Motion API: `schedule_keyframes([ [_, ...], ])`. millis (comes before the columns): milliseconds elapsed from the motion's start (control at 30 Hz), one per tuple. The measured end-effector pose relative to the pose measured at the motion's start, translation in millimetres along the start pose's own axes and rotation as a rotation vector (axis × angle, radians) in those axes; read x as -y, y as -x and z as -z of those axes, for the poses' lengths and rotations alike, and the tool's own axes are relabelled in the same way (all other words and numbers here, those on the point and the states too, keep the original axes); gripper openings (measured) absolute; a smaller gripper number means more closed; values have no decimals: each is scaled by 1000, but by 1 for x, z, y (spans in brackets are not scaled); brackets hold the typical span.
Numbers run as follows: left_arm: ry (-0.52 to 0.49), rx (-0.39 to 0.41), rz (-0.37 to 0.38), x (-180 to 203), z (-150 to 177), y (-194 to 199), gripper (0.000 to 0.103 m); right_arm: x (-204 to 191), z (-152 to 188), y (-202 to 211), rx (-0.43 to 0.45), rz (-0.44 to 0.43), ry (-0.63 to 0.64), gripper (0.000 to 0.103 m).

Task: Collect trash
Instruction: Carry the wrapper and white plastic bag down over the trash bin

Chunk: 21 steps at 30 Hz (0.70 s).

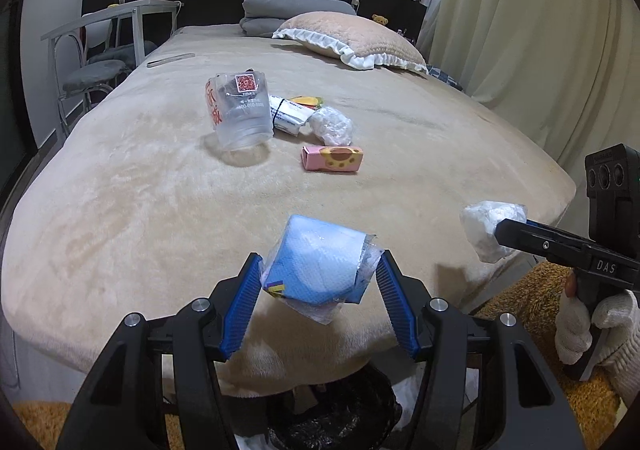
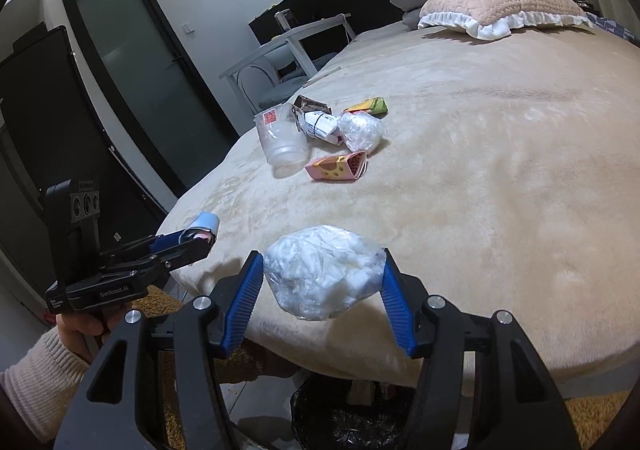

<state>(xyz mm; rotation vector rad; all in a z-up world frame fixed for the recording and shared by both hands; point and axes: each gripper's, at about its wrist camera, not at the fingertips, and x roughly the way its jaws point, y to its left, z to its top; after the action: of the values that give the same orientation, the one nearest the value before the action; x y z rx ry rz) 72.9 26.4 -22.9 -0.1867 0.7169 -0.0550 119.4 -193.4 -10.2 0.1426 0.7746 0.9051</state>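
My left gripper [image 1: 318, 270] is shut on a blue tissue pack [image 1: 316, 268] in clear wrap, held above the bed's foot edge. My right gripper [image 2: 324, 270] is shut on a crumpled clear plastic bag [image 2: 324, 274]; in the left wrist view that crumpled clear plastic bag [image 1: 490, 230] shows at the right. A bin with a black liner [image 1: 340, 414] stands on the floor below both grippers, and that black-lined bin [image 2: 352, 414] also shows in the right wrist view. More trash lies mid-bed: a clear plastic cup [image 1: 240, 109], a pink box [image 1: 332, 158], another crumpled bag [image 1: 332, 125] and wrappers [image 1: 288, 114].
The bed [image 1: 120, 209] has a beige blanket, with a frilled pillow [image 1: 352, 35] and a grey folded blanket [image 1: 292, 7] at its head. A grey table and chair [image 1: 100, 49] stand to the left, a curtain [image 1: 540, 29] to the right. A yellow rug [image 1: 540, 302] covers the floor.
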Motion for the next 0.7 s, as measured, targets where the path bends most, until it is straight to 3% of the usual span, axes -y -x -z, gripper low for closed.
schedule_keyframes([
  [233,8,16,9,18,23,21,57,-13,21,25,20,-4,-8,58],
  [700,18,-22,44,45,63,38,57,-38,52,33,-13,35,9,58],
])
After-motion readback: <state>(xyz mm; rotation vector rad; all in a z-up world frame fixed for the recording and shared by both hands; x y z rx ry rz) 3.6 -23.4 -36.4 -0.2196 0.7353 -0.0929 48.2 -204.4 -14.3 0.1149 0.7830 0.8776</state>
